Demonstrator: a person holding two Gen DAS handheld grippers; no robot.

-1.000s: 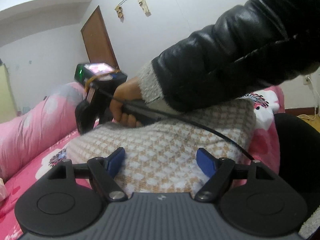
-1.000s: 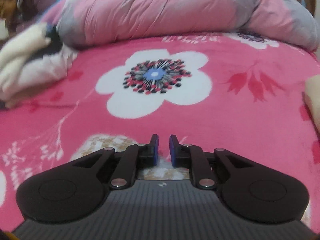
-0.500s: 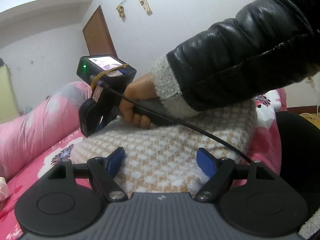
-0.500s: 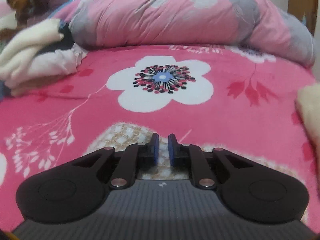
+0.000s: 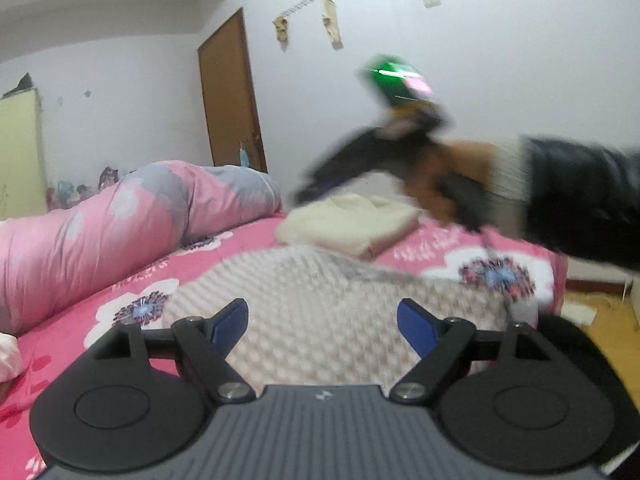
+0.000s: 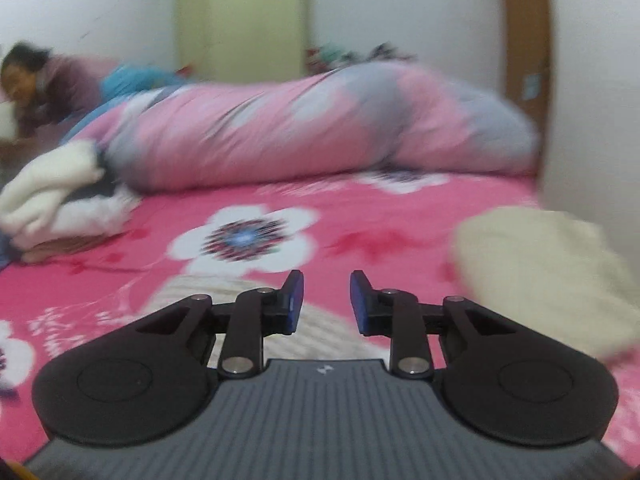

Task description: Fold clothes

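Observation:
A beige-and-white checked knit garment lies folded on the pink flowered bed. My left gripper hovers just above its near edge, jaws wide and still opening a little, nothing between the blue pads. In the left wrist view my right gripper is a blur in the air beyond the knit, held by a hand in a black sleeve. The right wrist view shows the right gripper with its jaws opening and nothing between them, the knit garment below and behind its fingers.
A folded cream garment lies on the bed past the knit. A rolled pink quilt runs along the far side. A pile of white clothes sits at the left, with a person lying behind it. A brown door stands at the back.
My right gripper has lifted off the knit garment and swung up and to the right, its jaws parting. The sleeve no longer crosses over the knit. My left gripper has risen.

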